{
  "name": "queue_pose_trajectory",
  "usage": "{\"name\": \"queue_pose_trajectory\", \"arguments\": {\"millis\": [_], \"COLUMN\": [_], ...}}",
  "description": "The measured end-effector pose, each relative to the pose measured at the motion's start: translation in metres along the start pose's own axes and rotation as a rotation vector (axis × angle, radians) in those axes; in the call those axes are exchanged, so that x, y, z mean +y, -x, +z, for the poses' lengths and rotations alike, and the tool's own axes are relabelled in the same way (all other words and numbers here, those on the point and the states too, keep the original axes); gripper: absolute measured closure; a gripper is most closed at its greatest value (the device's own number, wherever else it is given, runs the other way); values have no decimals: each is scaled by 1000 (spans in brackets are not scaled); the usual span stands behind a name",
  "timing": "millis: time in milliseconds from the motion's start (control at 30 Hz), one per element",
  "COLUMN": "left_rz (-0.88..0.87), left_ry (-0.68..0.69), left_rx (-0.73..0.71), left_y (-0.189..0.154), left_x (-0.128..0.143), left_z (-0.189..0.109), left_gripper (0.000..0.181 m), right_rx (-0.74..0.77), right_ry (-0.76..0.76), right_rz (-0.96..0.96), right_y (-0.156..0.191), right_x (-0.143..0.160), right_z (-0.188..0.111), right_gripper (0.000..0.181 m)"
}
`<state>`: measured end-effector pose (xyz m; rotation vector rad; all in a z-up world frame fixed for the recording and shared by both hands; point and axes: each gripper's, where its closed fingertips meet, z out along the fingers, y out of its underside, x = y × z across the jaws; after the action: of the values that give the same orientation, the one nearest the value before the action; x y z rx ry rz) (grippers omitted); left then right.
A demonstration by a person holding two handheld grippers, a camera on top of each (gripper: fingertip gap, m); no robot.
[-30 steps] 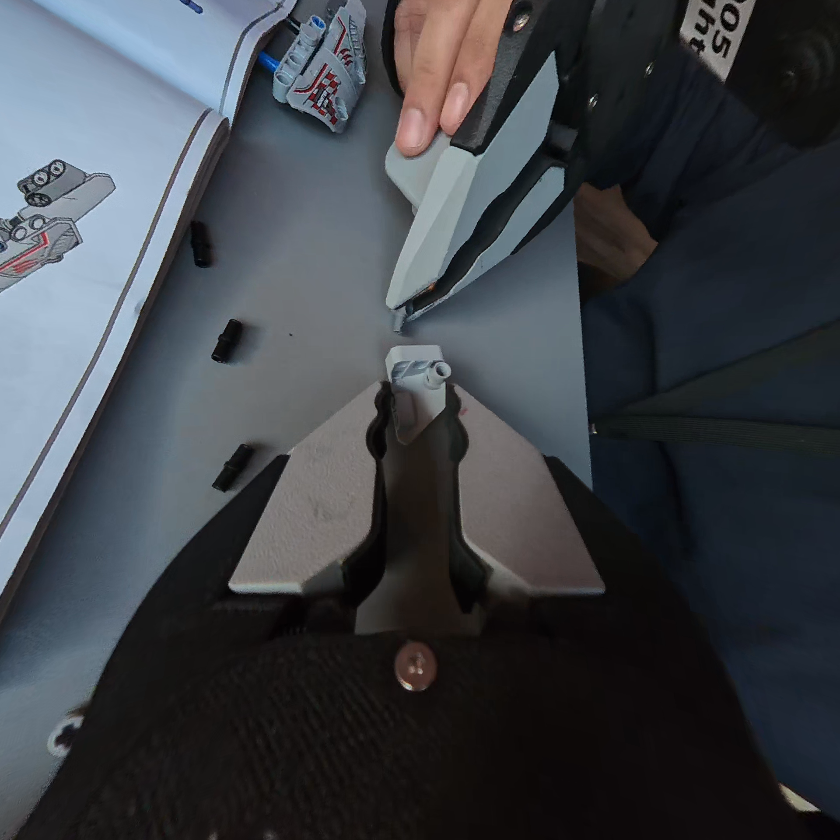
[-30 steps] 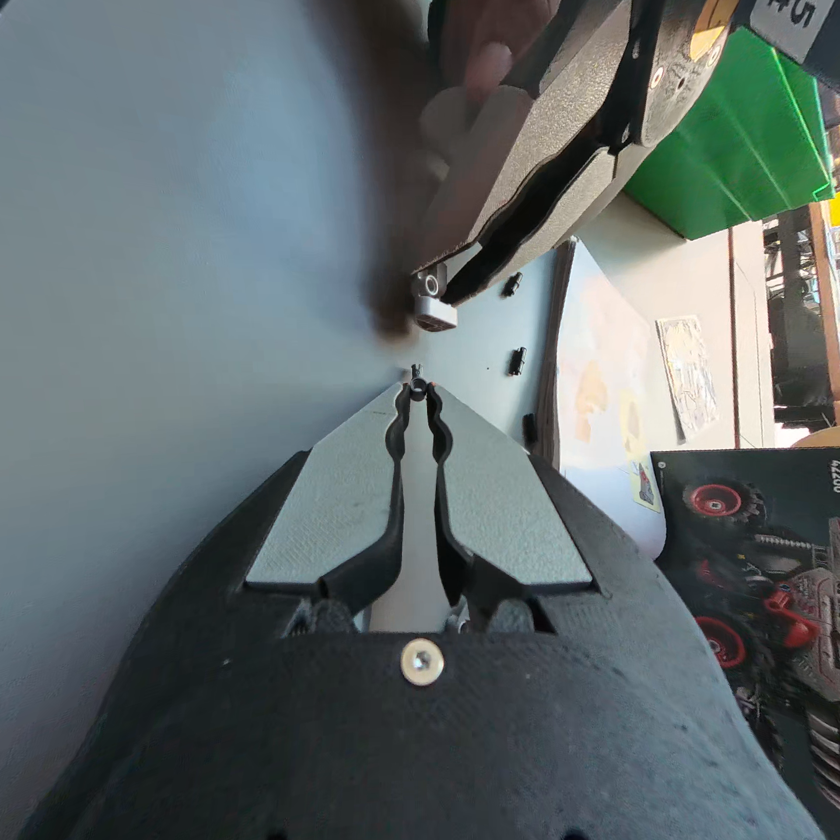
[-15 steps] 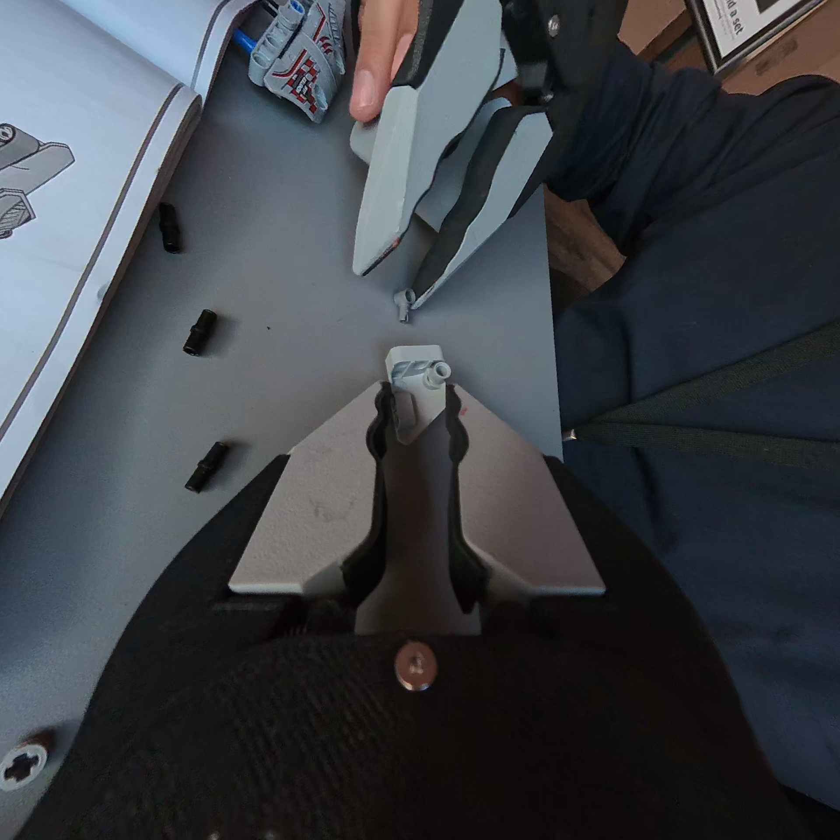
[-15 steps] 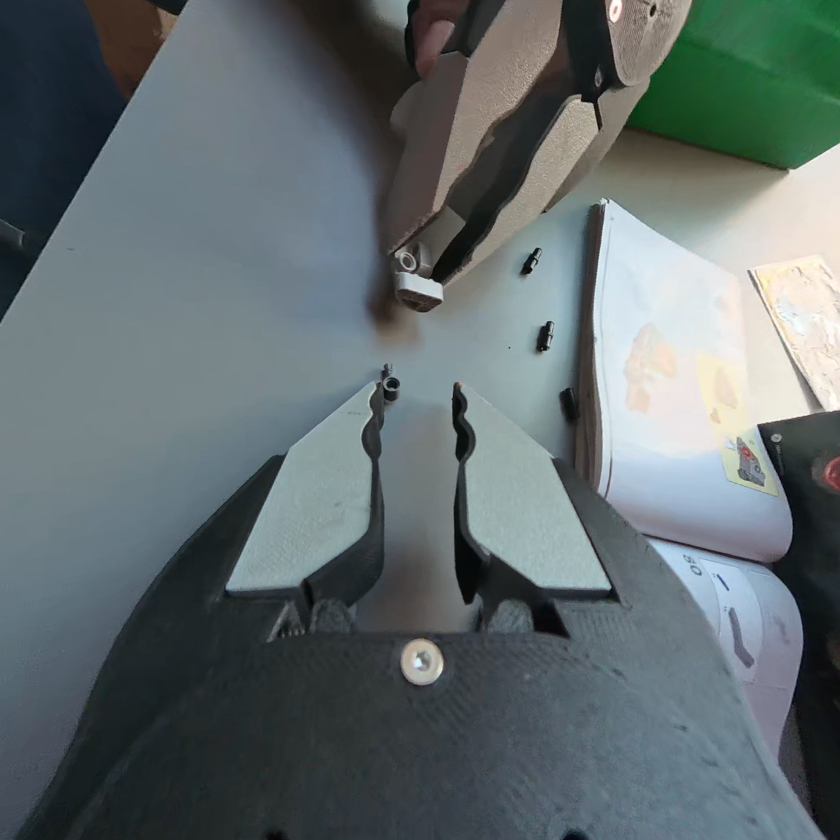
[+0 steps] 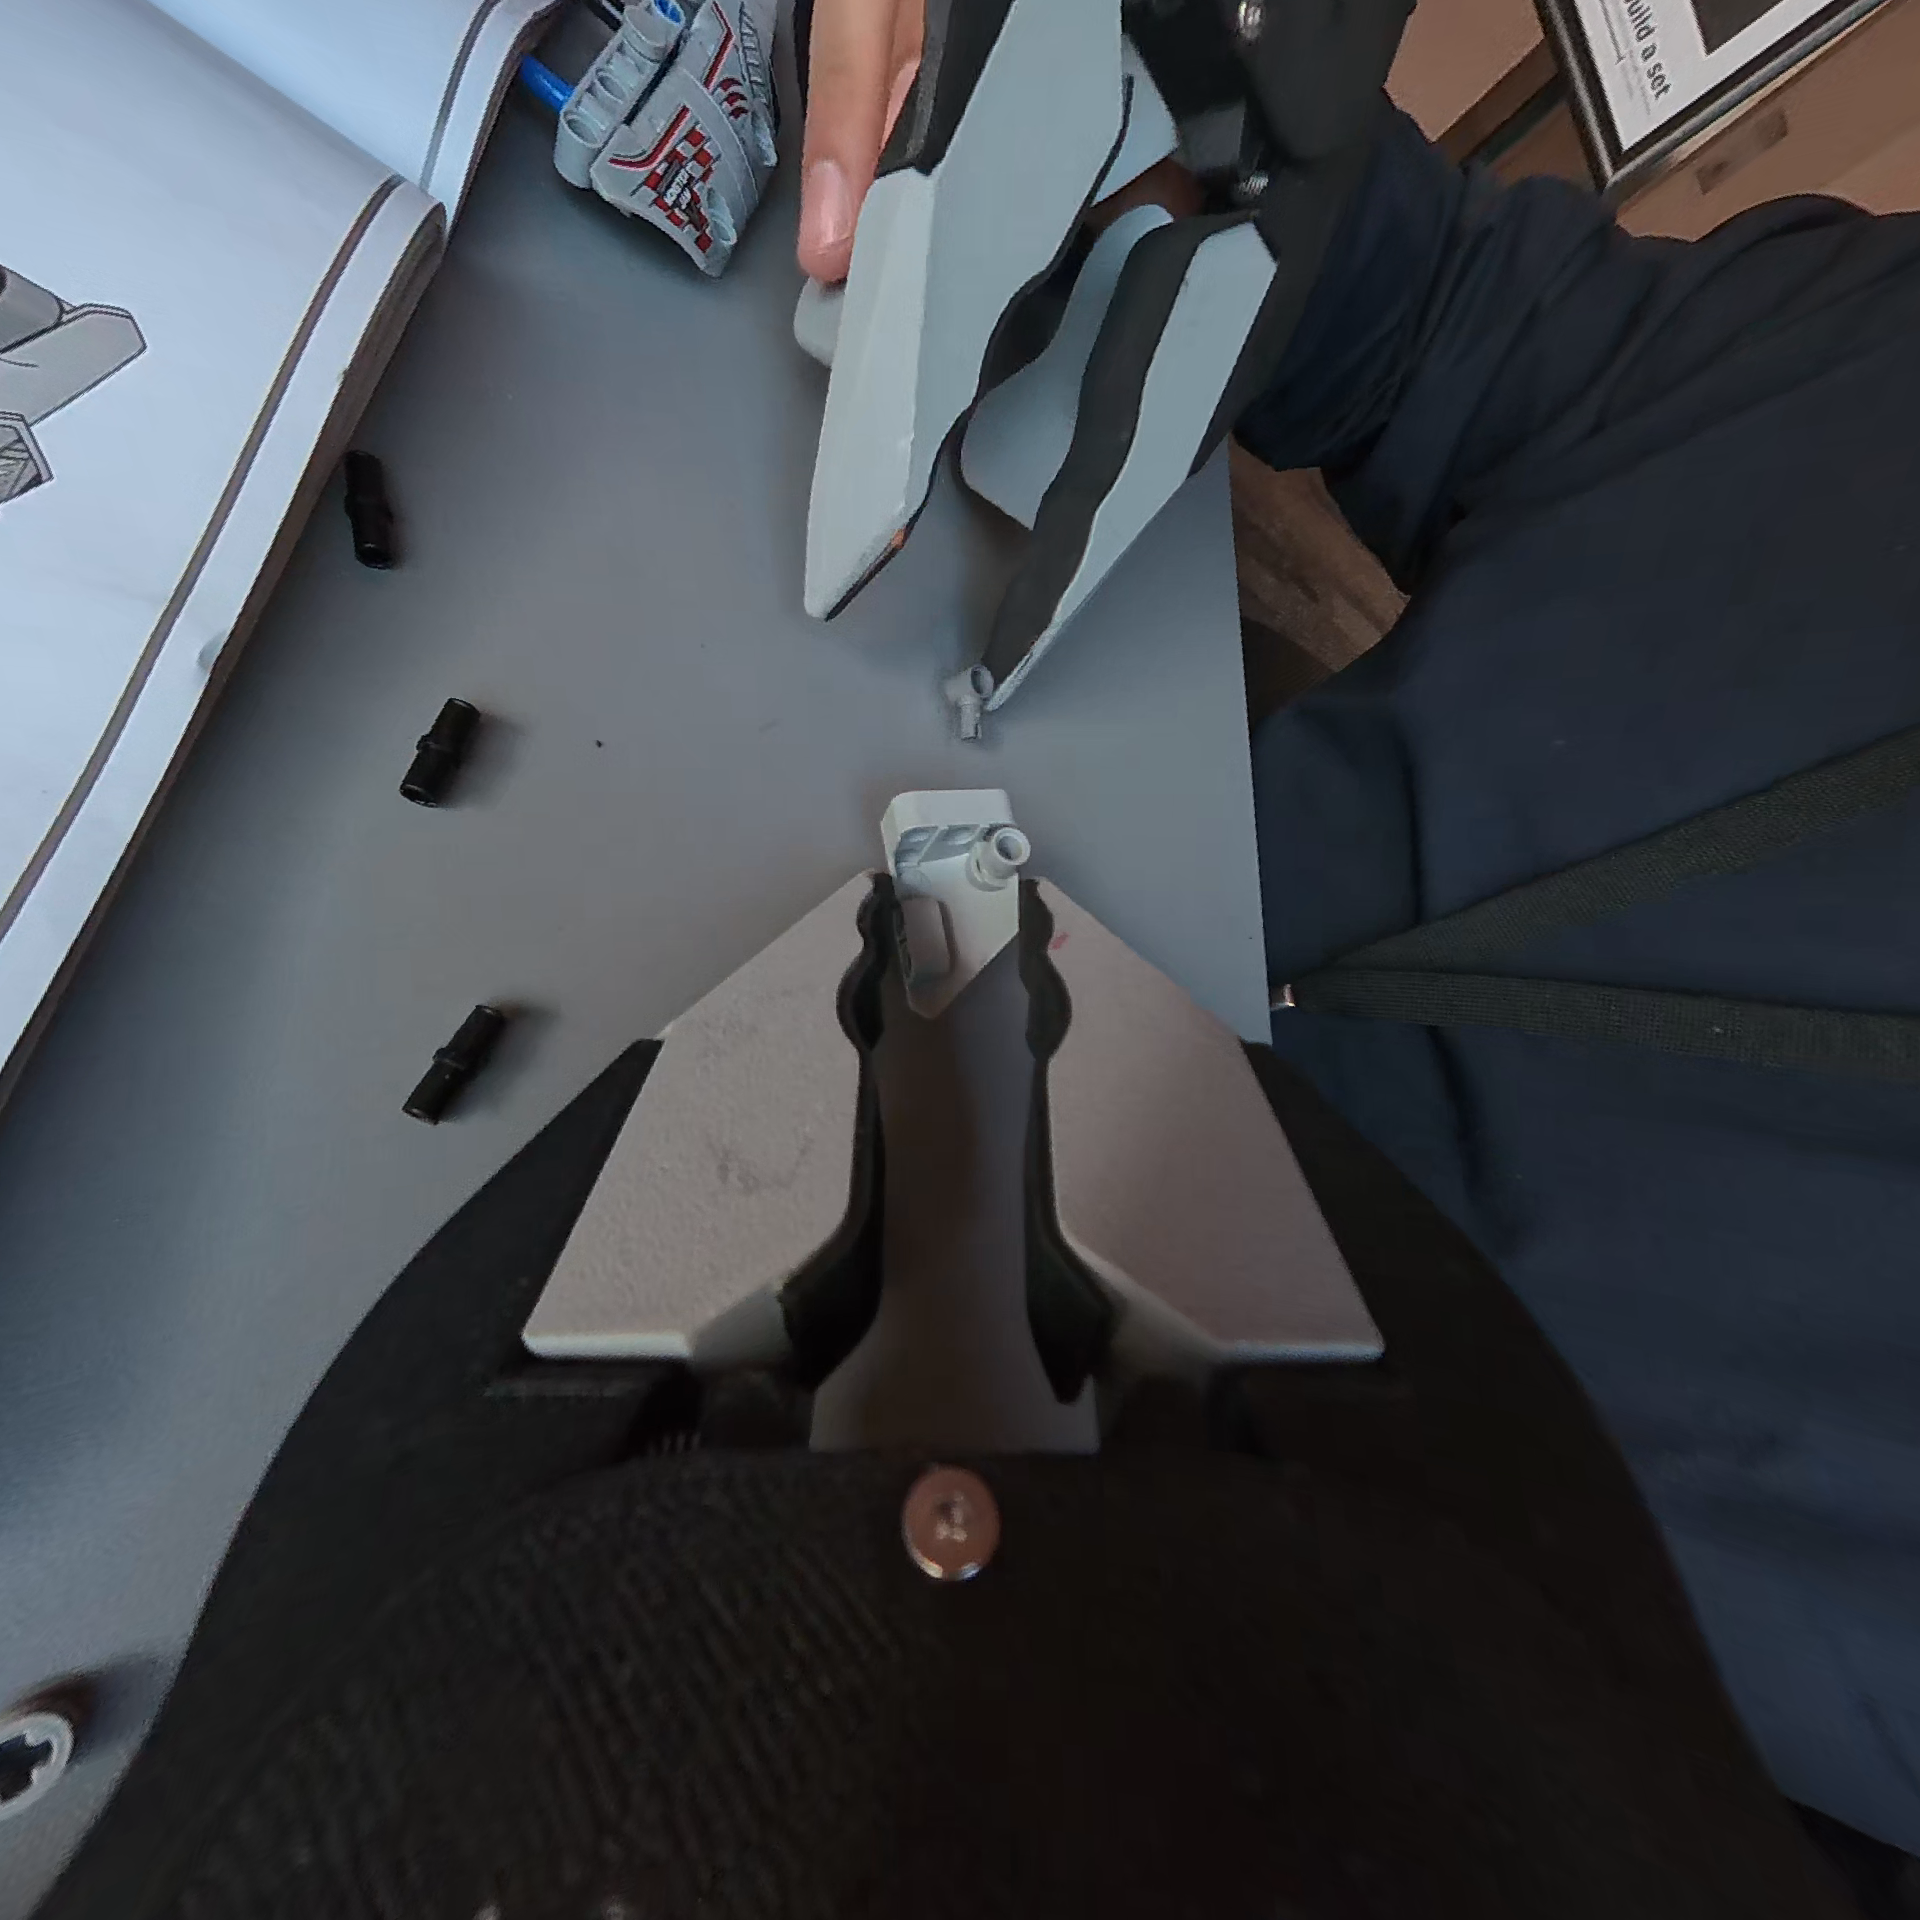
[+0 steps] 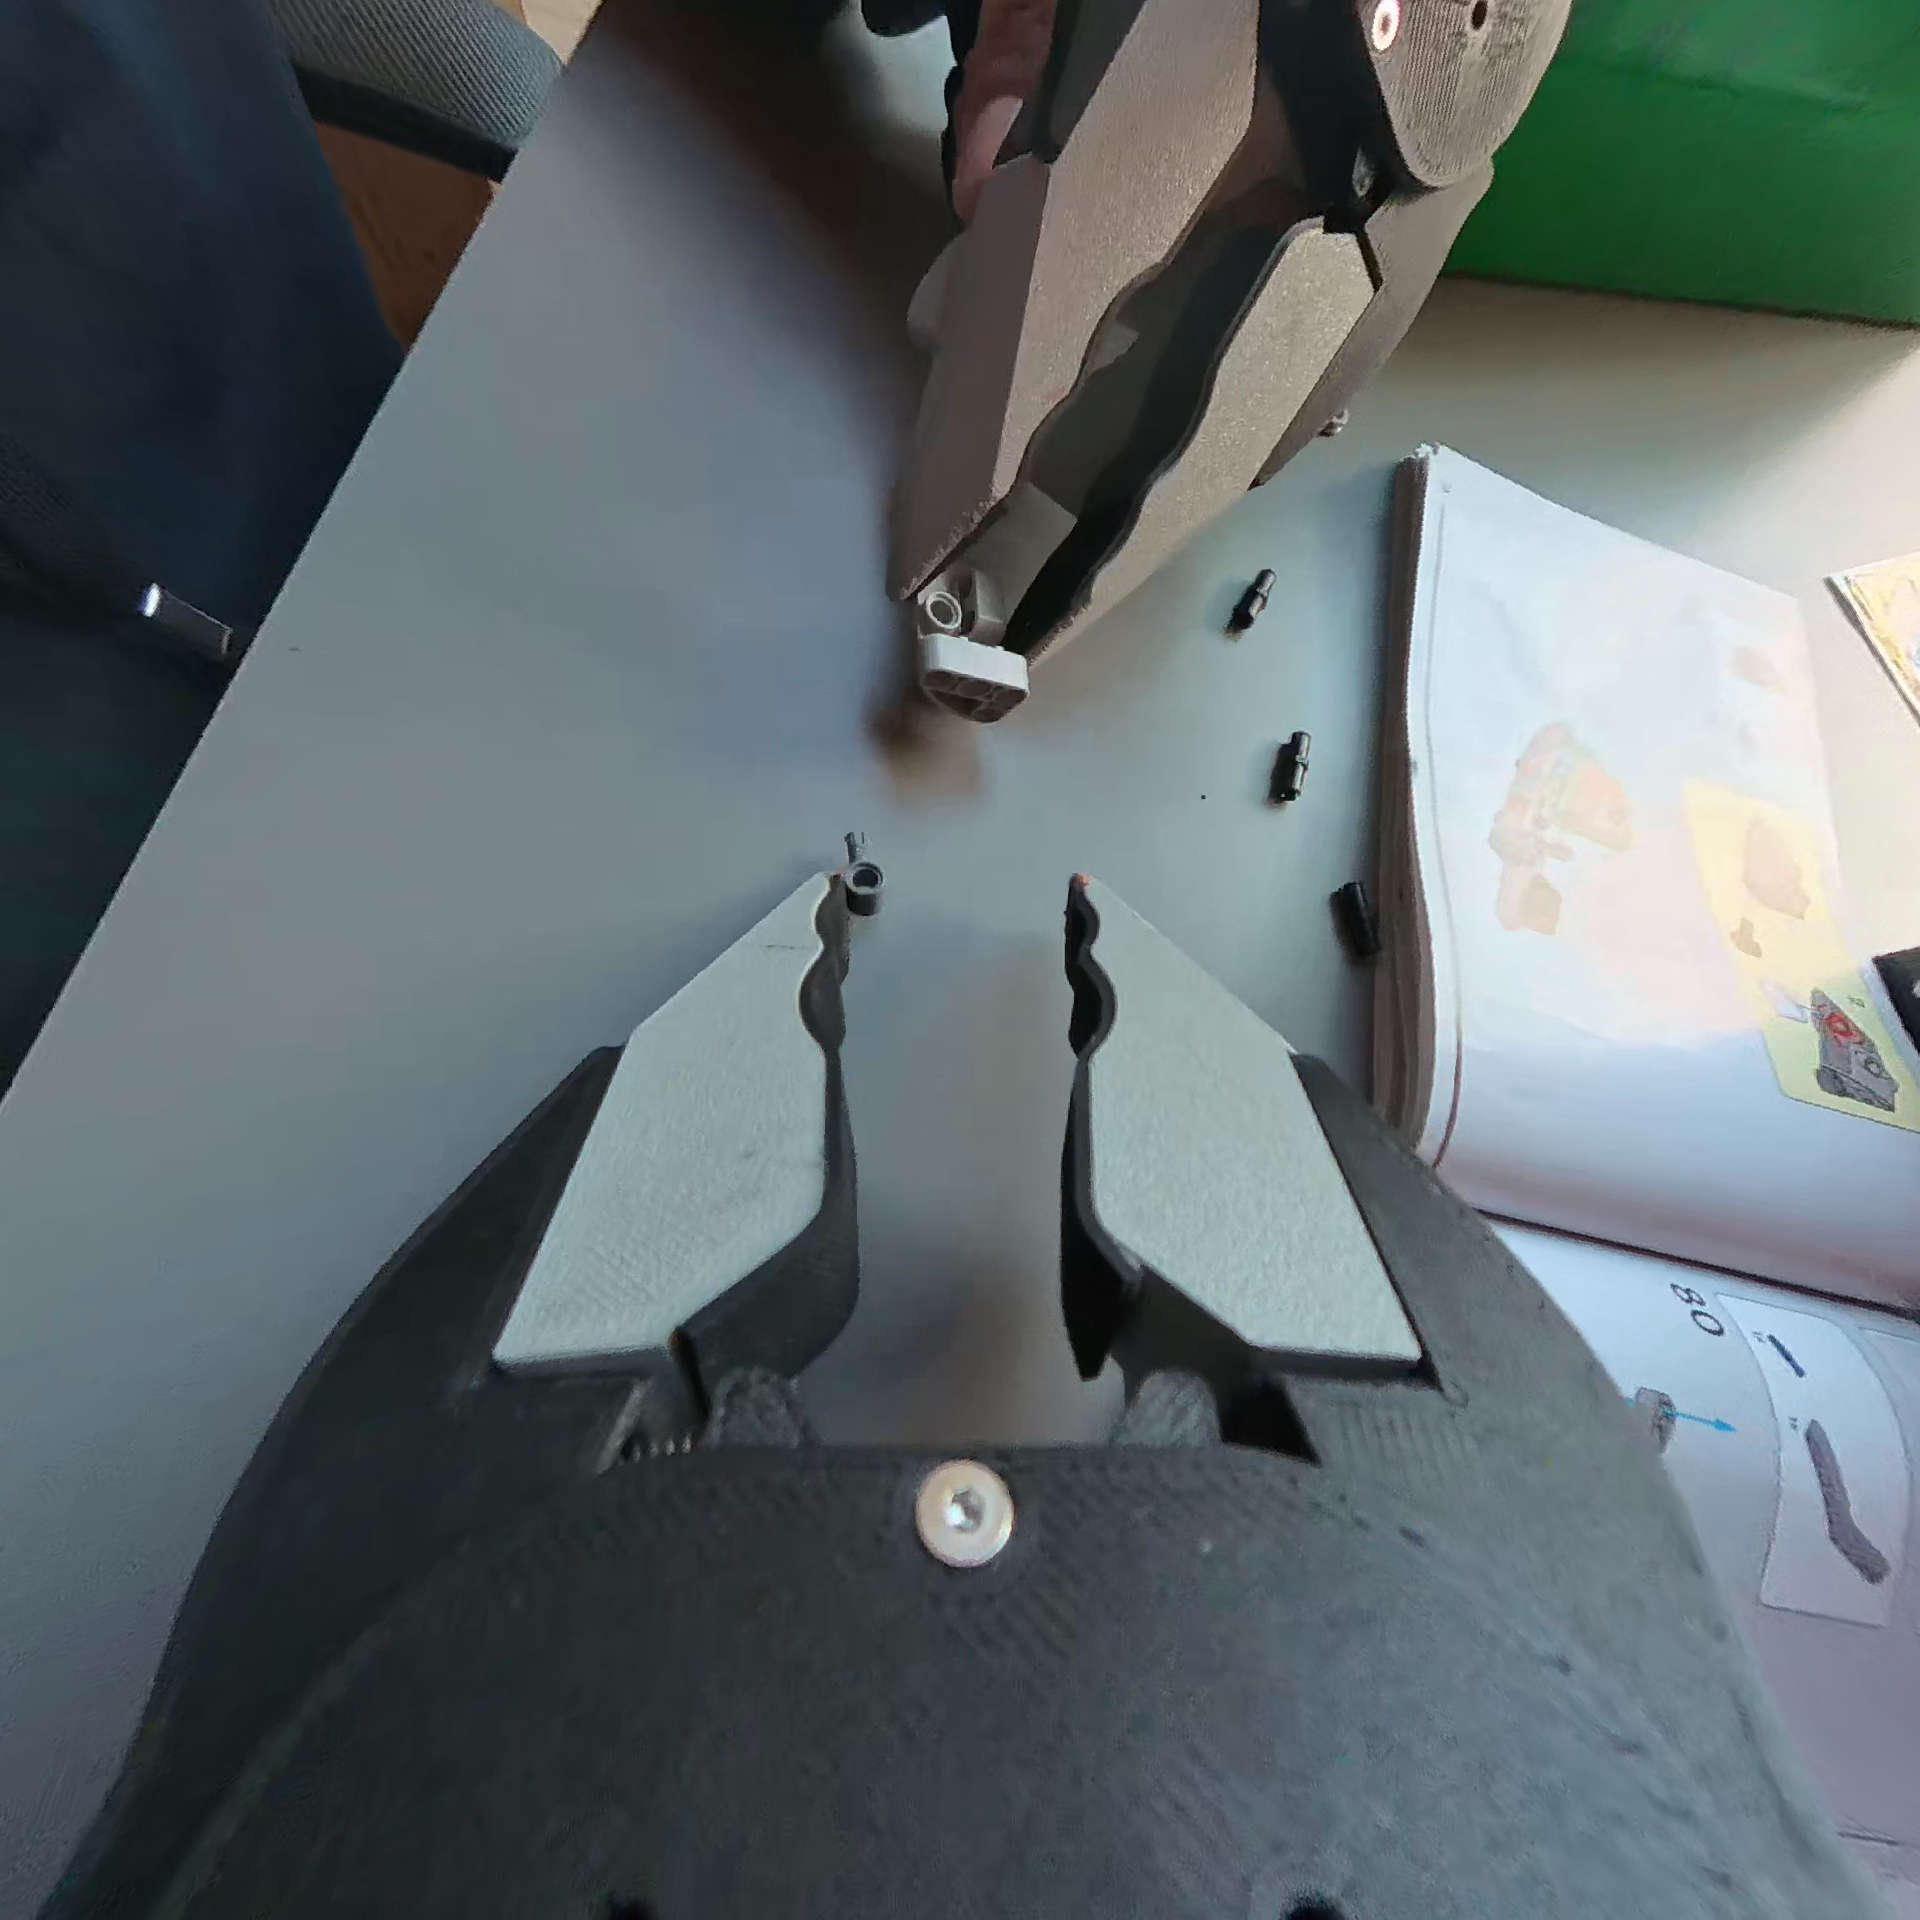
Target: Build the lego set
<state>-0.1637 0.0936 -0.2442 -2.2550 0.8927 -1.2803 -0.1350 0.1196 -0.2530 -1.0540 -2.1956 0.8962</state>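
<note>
My left gripper (image 5: 953, 902) is shut on a light grey angled Lego panel (image 5: 951, 883) with a grey pin sticking out of its side, held just above the grey table (image 5: 644, 727). It also shows in the right wrist view (image 6: 971, 665), at the tip of the left gripper (image 6: 966, 613). My right gripper (image 6: 961, 888) is open and empty. A small dark grey connector (image 6: 862, 888) lies on the table right at its left fingertip. In the left wrist view this connector (image 5: 971, 701) sits at the tip of one finger of the right gripper (image 5: 904, 644).
Three black pins (image 5: 369, 509) (image 5: 442, 750) (image 5: 454, 1062) lie in a row beside the open instruction booklet (image 5: 156, 312). A grey, red and white sub-assembly (image 5: 670, 135) lies at the back. A green box (image 6: 1714, 156) stands beyond the booklet (image 6: 1610, 831). The table edge (image 5: 1247, 831) and a person's dark clothing are close by.
My right gripper has opened and let go of the small connector, which now rests by its fingertip. It has also drawn back from the left gripper. The left gripper still holds the panel.
</note>
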Motion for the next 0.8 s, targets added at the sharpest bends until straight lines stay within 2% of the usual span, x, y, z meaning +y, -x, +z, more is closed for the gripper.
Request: {"name": "queue_pose_trajectory", "arguments": {"millis": [33, 267, 433, 633, 800], "left_rz": [0, -2, -1, -43, -78], "left_ry": [0, 3, -4, -29, -58], "left_rx": [0, 9, 38, 81, 180], "left_y": [0, -2, -7, -11, -23], "left_x": [0, 1, 0, -5, -11], "left_z": [0, 0, 1, 2, 4], "left_gripper": [160, 160, 160, 160, 160], "right_rx": [-7, -22, -8, 104, 160], "right_ry": [4, 21, -87, -46, -54], "right_rz": [5, 17, 13, -131, -223], "right_y": [1, 3, 2, 1, 3], "right_x": [1, 2, -19, -26, -38], "right_z": [0, 2, -5, 5, 11], "right_gripper": [143, 140, 143, 149, 161]}}
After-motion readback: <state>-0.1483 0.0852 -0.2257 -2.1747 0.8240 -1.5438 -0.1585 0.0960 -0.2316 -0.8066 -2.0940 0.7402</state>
